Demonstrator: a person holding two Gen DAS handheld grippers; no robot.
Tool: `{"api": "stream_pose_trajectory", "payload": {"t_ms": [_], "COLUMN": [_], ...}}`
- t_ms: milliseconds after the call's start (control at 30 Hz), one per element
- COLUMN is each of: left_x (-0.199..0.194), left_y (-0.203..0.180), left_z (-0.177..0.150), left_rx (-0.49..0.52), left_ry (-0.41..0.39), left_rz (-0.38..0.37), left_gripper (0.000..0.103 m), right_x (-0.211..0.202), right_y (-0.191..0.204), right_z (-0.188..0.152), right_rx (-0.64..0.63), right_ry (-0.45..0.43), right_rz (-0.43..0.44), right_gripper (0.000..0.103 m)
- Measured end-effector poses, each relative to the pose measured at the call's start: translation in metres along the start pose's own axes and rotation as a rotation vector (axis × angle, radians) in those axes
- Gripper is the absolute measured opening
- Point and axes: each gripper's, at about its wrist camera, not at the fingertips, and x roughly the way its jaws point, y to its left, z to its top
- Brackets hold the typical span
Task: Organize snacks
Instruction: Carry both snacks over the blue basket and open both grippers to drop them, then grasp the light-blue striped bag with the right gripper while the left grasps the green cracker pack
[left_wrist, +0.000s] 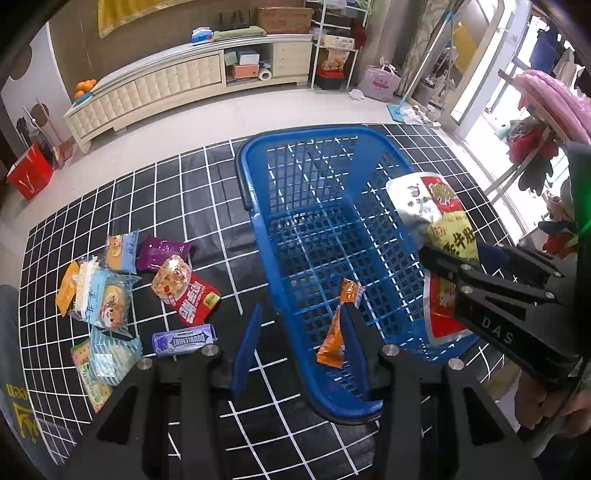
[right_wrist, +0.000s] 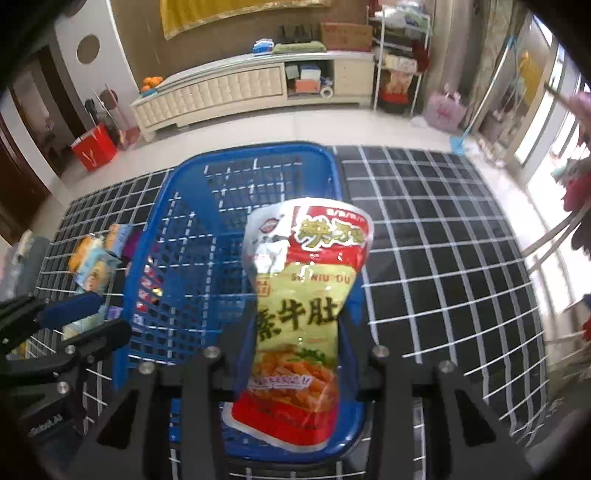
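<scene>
While the left wrist view looks down on the blue basket, the left tongs stand spread wide over its near rim with nothing between the pads; the orange sachet lies loose on the basket floor just ahead. At the right edge the right tongs pinch the red and yellow snack bag, which hangs above the basket's right wall. Loose packets wait on the gridded mat, left of the basket and nearer the left tongs

From the right wrist view, the bag's long axis runs straight ahead along the fingers, over the basket's right half; release probably drops it inside, though its lower end is blurred
</scene>
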Motion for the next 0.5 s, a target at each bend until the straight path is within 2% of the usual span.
{"api": "stream_pose_trajectory", "payload": {"t_ms": [167, 267, 300, 367, 500], "left_x": [0.001, 0.0, 0.0, -0.004, -0.016], "left_y": [0.0, 0.001, 0.002, 0.005, 0.015], "left_z": [-0.002, -0.004, -0.004, -0.006, -0.013], "left_rx": [0.005, 0.003, 0.001, -0.001, -0.012], "left_ry": [-0.003, -0.005, -0.004, -0.008, -0.023], "left_rz": [-0.003, 0.002, 0.005, 0.011, 0.018], "left_gripper": [0.042, 0.042, 0.042, 0.042, 0.045], "right_x": [0.001, -0.005, -0.01, -0.02, -0.042], "right_y": [-0.002, 0.004, 0.008, 0.013, 0.024], "right_z": [0.001, 0.0, -0.001, -0.002, -0.003], "right_rx": [0.004, -0.003, -0.012, -0.026, -0.024], "right_ry": [0.024, 0.023, 0.004, -0.039, -0.058], "right_rz": [0.012, 0.003, -0.046, -0.09, -0.046], "right_gripper": [0.06, 0.079, 0.084, 0.085, 0.086]}}
